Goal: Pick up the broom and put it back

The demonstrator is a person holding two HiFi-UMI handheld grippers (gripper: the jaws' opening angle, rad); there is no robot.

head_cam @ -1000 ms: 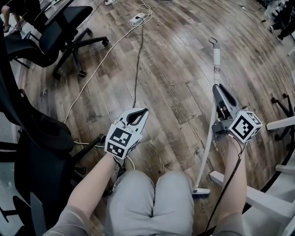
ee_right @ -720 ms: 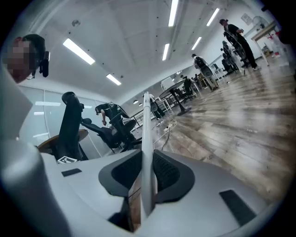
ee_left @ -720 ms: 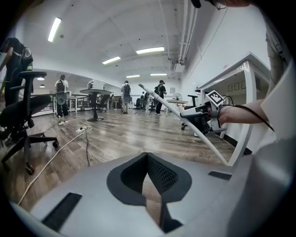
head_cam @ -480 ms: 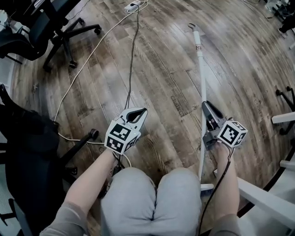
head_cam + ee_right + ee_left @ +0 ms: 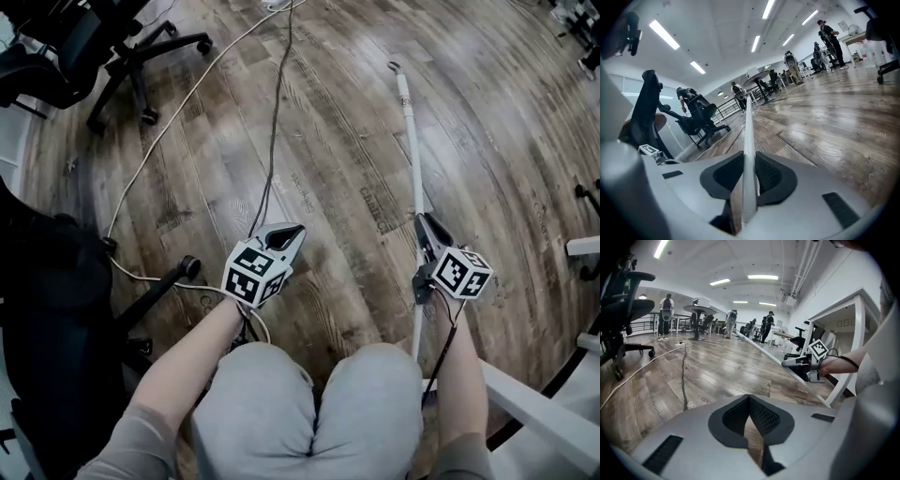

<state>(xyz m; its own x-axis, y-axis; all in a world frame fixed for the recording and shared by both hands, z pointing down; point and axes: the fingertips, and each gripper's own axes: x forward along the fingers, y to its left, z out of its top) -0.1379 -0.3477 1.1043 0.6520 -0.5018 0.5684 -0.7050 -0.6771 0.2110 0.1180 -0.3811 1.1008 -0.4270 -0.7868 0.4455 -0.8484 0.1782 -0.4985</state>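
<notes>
Two tools are in view, but only one carries load. The right tool (image 5: 424, 222) has its jaws drawn in on the shaft of the white long-handled broom (image 5: 411, 159), pads pressing both sides. The left tool (image 5: 289, 232) is empty, its tips meeting. The broom points away from the person on the right of the scene, low over the wooden plank floor (image 5: 347, 112). Its head is hidden behind the person's grey-trousered knees (image 5: 375, 384), and I cannot tell whether the far tip touches the floor.

The main risk, I judge, is leverage. The grip sits well back from the far tip, so the long free end could swivel or slide in the pads, or scrape the planks. The unseen head could catch on the white furniture frame (image 5: 544, 412) at near right.

A thin black cable (image 5: 274, 141) and a pale cable (image 5: 173, 127) cross the floor left of the broom, apart from it. A black office chair (image 5: 122, 47) stands far left. None blocks the shaft, though a wide leftward swing could snag them.
</notes>
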